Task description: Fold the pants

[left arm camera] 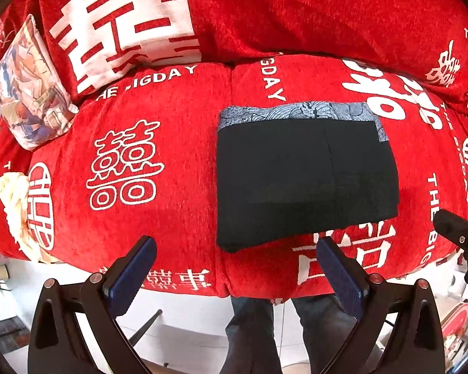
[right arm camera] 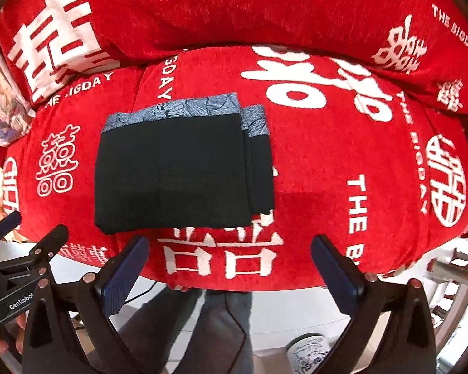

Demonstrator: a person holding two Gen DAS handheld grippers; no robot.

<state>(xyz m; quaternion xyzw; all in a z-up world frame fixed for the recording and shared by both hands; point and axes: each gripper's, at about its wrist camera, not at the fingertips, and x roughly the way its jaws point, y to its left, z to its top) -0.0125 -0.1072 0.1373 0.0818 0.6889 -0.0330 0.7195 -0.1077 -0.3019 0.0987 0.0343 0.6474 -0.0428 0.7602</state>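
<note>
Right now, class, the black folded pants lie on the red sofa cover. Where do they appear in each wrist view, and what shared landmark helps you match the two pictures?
Left wrist view: the folded black pants sit right of centre, beyond the open left claw.
Right wrist view: the pants sit left of centre.
Shared landmark: their blue patterned waistband along the far edge.

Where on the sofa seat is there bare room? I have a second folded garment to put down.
Left of the folded black pants, the red sofa cover is bare up to the patterned cushion. Right of the pants there is another open stretch of seat. The far left edge is crowded by the cushion and a cream cloth.
</note>
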